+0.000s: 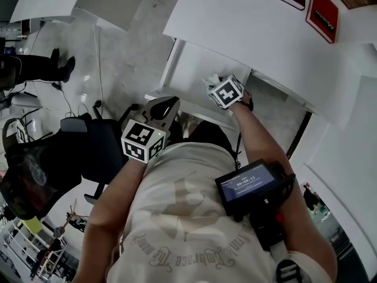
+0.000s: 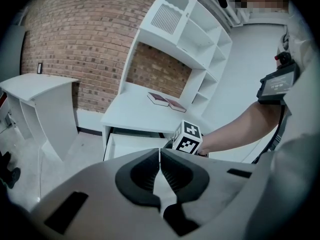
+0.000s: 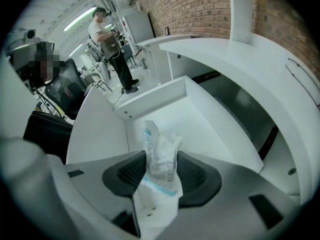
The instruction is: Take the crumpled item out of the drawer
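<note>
Right gripper view, right gripper jaws pinching crumpled wrapper over open drawer, left gripper jaws together

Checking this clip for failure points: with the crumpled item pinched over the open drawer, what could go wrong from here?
1. The right tongs grip the crumpled item by thin, soft wrapper, a loose end sticking past the pads; it might slide free and drop back into the drawer.
2. The left tongs are shut, empty and off the drawer, so nothing steadies it if the item snags.
</note>
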Demonstrator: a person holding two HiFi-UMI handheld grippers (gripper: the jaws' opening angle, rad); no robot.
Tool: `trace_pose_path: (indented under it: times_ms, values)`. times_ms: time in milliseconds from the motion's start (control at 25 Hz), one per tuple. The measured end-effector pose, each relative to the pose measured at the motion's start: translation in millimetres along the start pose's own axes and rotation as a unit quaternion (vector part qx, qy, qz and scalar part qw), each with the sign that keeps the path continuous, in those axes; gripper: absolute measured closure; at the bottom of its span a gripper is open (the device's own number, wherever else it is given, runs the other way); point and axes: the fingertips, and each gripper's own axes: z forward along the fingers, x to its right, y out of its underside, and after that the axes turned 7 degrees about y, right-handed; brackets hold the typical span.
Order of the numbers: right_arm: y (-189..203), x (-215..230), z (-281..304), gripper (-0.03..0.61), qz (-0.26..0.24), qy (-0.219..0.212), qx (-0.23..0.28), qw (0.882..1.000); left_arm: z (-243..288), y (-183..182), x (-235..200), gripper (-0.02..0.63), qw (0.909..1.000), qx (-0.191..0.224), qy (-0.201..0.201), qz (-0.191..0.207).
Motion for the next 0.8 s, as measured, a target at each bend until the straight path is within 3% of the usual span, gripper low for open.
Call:
trace_pose_path:
  times_ms: [800]
  values:
    - [-16,-9,-63,0.383,0.045,0.011,0.076,0.996,7,-25,10,0.586,0.9972,-0.006,0.047,0.058]
